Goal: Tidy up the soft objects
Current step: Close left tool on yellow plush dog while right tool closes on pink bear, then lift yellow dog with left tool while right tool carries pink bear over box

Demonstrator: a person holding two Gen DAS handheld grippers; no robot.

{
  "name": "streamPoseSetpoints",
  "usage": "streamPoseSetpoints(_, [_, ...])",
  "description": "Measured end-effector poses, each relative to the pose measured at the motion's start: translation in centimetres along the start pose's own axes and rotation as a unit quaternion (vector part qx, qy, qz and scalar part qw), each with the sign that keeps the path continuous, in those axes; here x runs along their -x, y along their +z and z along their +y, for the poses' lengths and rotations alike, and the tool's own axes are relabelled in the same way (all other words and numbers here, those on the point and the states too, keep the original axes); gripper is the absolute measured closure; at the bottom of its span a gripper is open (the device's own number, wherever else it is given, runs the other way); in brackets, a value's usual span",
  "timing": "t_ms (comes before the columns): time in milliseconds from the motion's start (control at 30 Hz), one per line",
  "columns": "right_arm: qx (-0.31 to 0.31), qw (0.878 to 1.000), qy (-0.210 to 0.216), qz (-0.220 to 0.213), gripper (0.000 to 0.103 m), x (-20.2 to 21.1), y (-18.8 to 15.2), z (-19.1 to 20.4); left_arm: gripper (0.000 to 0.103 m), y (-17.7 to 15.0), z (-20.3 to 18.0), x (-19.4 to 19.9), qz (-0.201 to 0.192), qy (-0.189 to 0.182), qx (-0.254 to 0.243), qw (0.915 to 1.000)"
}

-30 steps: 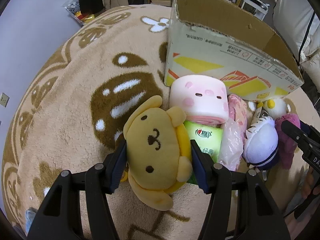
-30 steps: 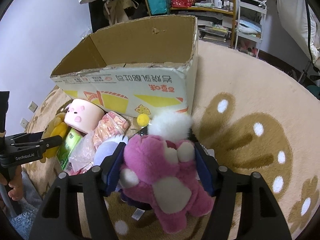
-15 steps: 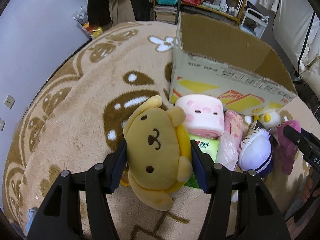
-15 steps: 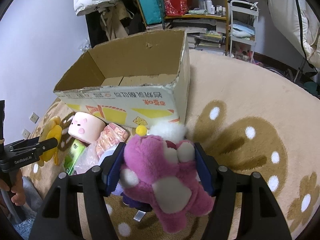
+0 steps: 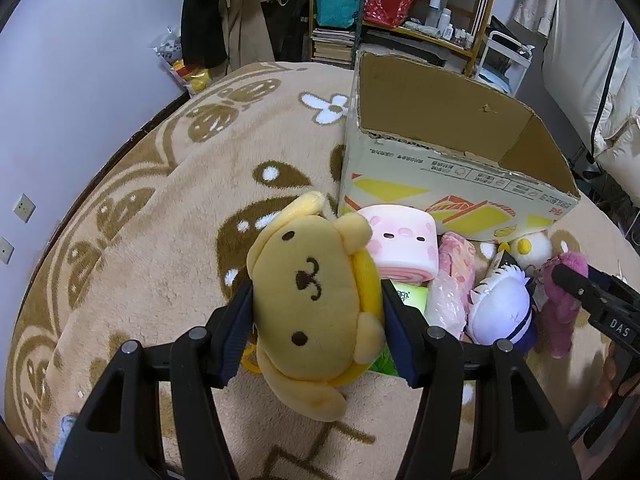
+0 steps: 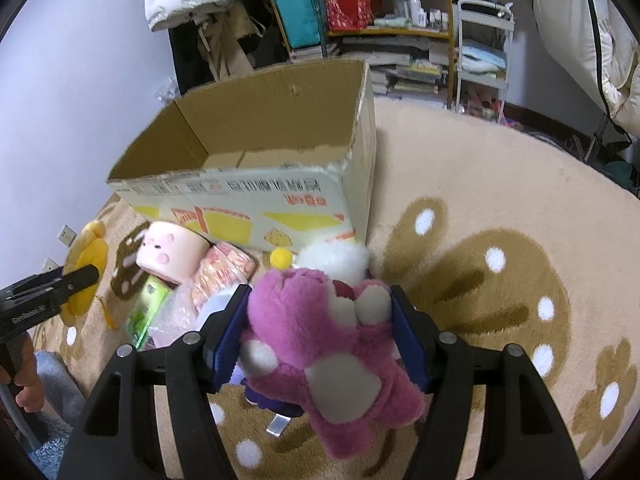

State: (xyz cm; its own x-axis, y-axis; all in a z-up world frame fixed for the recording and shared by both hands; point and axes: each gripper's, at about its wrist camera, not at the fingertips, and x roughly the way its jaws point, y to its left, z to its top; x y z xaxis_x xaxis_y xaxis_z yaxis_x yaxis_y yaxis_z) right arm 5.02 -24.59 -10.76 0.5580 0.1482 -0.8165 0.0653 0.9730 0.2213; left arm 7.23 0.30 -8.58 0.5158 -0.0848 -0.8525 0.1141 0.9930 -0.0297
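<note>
Left tongs (image 5: 316,320) pinch the yellow dog plush (image 5: 308,300) across its squashy head, near the cardboard box (image 5: 452,184). Right tongs (image 6: 320,332) hold the pink bear (image 6: 332,352) at its middle, jaws easing apart. Both toys look light and soft; a middle grip suits them.

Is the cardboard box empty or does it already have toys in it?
Empty as far as visible: the cardboard box shows only bare floor; its near inside corner is hidden.

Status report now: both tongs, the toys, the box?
Left tongs grip yellow dog plush. Right tongs opening, pink bear plush between. Cardboard box open, unobstructed.
</note>
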Motion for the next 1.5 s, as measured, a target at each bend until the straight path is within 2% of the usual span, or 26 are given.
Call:
streamPoseSetpoints(400, [0.044,0.997,-0.003,-0.060,0.037,2.3,0.3,1.6,0.044,0.3,0.4,1.4,-0.037,-0.005,0.011,0.9992])
streamPoseSetpoints(700, [0.044,0.990,0.004,-0.131,0.037,5.1,1.0,2.0,0.044,0.7,0.0,3.6,-0.102,-0.011,0.008,0.9947])
streamPoseSetpoints(1033, [0.031,0.977,0.025,-0.209,0.037,8.2,2.6,1.9,0.044,1.9,-0.4,6.9,-0.175,-0.025,0.005,0.9842])
streamPoseSetpoints(1333, [0.039,0.963,0.038,-0.263,0.037,10.0,4.1,2.2,0.044,3.9,-2.0,10.3,-0.243,0.002,-0.021,0.9699])
streamPoseSetpoints(1500, [0.040,0.960,0.041,-0.275,0.037,10.2,4.9,2.4,0.044,5.3,-3.5,11.2,-0.262,0.006,-0.044,0.9640])
